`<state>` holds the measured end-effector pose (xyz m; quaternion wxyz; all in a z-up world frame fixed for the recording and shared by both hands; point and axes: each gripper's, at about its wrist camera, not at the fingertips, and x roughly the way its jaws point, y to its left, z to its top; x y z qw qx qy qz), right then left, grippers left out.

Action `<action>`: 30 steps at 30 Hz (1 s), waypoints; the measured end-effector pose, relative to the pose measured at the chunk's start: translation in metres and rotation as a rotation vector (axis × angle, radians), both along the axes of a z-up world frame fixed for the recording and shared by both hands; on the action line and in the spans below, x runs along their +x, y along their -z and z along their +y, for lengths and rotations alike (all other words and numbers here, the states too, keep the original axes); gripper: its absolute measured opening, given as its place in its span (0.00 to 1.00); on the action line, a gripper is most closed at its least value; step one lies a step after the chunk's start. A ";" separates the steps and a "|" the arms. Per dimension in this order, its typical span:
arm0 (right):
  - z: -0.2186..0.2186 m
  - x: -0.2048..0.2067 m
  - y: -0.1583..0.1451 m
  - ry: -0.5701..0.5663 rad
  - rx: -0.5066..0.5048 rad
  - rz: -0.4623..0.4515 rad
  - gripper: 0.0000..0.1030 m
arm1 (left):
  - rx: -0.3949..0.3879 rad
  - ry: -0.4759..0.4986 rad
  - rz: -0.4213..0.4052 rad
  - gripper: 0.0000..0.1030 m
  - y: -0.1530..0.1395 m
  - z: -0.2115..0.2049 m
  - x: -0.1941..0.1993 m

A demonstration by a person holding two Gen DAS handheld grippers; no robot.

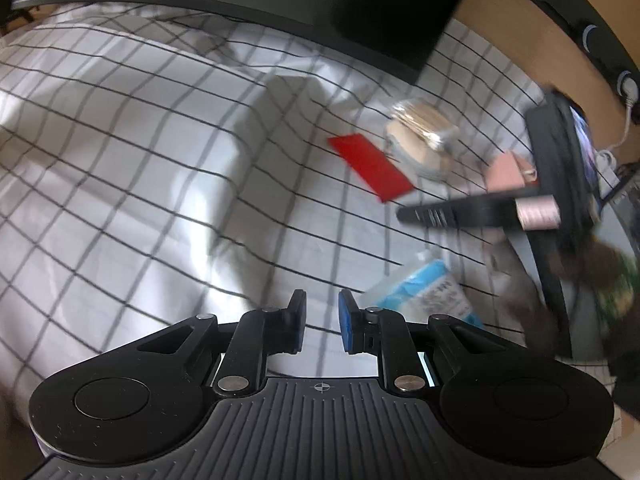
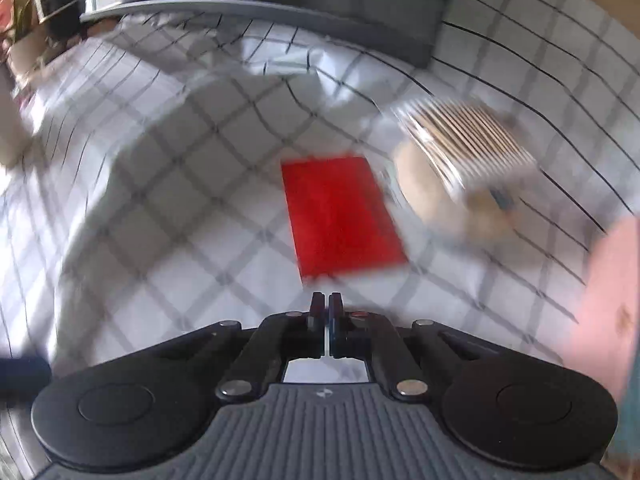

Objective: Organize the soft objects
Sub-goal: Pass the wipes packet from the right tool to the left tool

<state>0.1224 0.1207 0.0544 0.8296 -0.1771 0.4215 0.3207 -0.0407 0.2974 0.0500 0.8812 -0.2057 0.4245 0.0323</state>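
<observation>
Red cloth; white bedsheet, black grid lines.

Red flat cloth lying flat on checked bedsheet, blurred.

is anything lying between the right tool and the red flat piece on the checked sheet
Nothing visible. In the right wrist view the right tool, jaws shut and empty, points at the red flat piece across bare checked sheet. The striped packet lies off to the right.

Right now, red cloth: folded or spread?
Cannot tell. The red cloth lies flat as a neat rectangle on the checked sheet; blur hides any layers.
</observation>
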 end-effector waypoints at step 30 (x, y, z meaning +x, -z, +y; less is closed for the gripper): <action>0.014 0.023 -0.003 -0.127 0.071 -0.017 0.05 | -0.225 -0.098 -0.009 0.18 0.003 0.009 -0.067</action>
